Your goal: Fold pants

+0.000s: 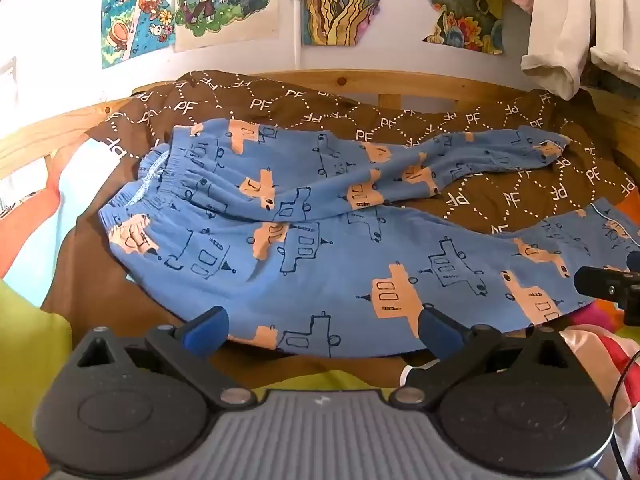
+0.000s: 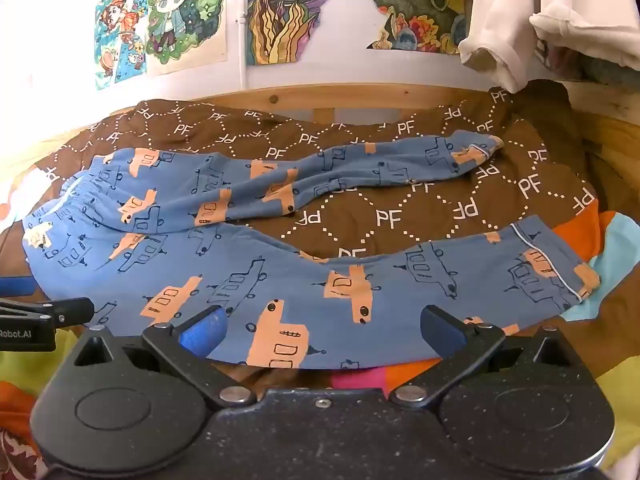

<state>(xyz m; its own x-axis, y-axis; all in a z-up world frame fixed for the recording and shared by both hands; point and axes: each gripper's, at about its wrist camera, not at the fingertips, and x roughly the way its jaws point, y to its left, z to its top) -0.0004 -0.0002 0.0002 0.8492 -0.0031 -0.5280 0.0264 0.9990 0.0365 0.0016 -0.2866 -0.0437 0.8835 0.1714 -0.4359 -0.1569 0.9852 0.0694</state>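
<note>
Pants [image 1: 320, 248] of blue cotton, printed with orange and dark-outlined boats, lie spread flat ahead of both my jaws on a brown quilted blanket [image 1: 500, 196] marked with white "PF" letters. Waistband: ahead and to the left of my left jaws, elastic gathered. Legs: they run off to the right, splayed apart, with brown blanket showing in the gap between them. Near leg: it passes directly in front of both sets of jaws; its cuff, edged with a thin white piping line, lies ahead and to the right of my right jaws. Far leg: it lies beyond the near one, rumpled, its cuff pointing right.

My left gripper [image 1: 322, 330] points down at the near leg below the waistband. Jaws stand fully apart; nothing is between the blue pads, and they hold nothing. My right gripper [image 2: 322, 330] points down at the same leg, nearer the cuff. Jaws likewise stand wide apart and hold nothing. In each view the near hem of the pants lies just ahead of the fingertips; whether pads touch cloth I cannot tell.

Beyond the blanket: a wooden bed rail [image 2: 280, 98], then a white wall with colourful drawings [image 2: 160, 20].
</note>
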